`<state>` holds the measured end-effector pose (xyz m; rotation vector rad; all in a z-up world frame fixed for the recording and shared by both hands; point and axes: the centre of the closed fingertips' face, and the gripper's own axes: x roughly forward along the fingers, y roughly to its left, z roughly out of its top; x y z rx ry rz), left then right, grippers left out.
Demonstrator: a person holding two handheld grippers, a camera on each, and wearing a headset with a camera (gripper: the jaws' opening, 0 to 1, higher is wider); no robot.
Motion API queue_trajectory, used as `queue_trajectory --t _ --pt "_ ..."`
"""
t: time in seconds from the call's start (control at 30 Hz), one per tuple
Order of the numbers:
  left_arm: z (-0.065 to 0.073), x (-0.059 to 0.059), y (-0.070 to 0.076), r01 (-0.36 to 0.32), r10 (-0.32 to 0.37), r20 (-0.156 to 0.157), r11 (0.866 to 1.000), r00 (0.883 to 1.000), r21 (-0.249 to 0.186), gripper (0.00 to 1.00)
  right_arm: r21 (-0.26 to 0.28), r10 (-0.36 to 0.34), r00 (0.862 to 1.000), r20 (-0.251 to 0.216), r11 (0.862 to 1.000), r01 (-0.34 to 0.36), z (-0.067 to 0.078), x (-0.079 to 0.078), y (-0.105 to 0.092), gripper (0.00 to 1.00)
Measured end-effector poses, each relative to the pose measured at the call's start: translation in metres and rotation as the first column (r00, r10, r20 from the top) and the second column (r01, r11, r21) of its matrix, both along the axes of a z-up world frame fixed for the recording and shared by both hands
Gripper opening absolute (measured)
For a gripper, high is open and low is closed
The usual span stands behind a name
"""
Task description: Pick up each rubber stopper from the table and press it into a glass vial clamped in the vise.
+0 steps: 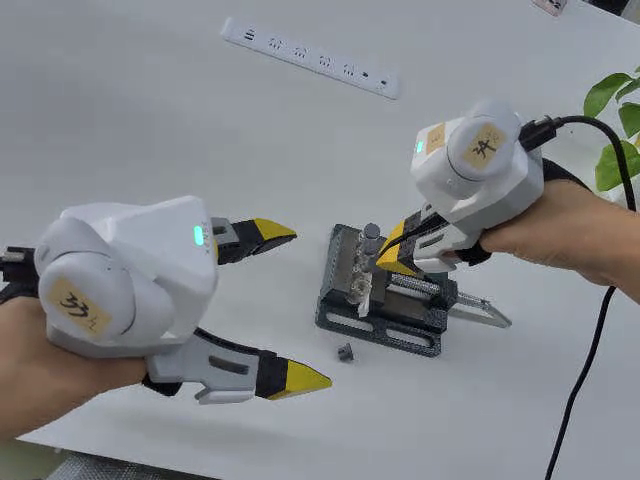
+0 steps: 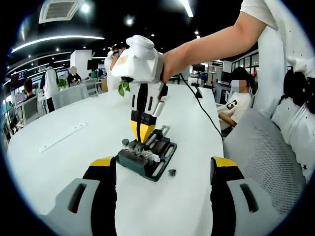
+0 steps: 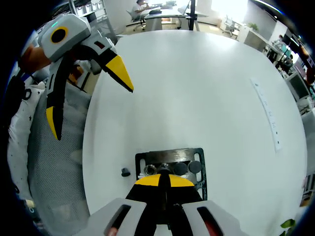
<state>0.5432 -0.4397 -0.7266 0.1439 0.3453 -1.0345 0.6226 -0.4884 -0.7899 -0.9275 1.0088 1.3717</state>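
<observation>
right gripper (image 1: 392, 258): comes in from 2 o'clock of the vise in the head view. Its jaws are drawn together, with the tips down on the row of vials. It cannot be told whether a stopper is pinched between them.
left gripper (image 1: 290, 305): jaws spread wide with nothing between them. It hangs over the table (image 1: 150, 130) at 8 o'clock of the vise, apart from it.
vise (image 1: 385, 330): a dark block flat on the table, with the vials clamped upright in a row.
capped vials (image 3: 195, 166): two dark tops at 3 o'clock of the right gripper's tips in its own view.
open vial (image 3: 150, 170): a clear mouth with no stopper, just beside the tips at 9 o'clock.
loose stopper (image 1: 346, 352): small and dark, on bare table near the vise base at 7 o'clock in the head view. It lies ahead of the left gripper's open jaws.
step in hand: probably seating a stopper with the closed tips.
doing it well: press straight down the vial's axis with the tips centred on the stopper. Use slow, even force and no sideways lean, so the stopper goes in square.
risk: an off-centre push could tilt the stopper or load the glass rim. The tips could also slip onto the neighbouring vial.
next: the open vial likely takes the loose stopper.
</observation>
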Motion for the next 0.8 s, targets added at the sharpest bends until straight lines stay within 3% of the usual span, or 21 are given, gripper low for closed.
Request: queue_trajectory --t 0.8 --pt "-0.0021 0.0006 0.0014 -0.006 0.006 -0.008 1.0 1.0 -0.007 0.76 -0.003 0.005 1.0 -0.006 1.0 -0.005 -0.0057 0.0019 0.005 0.0"
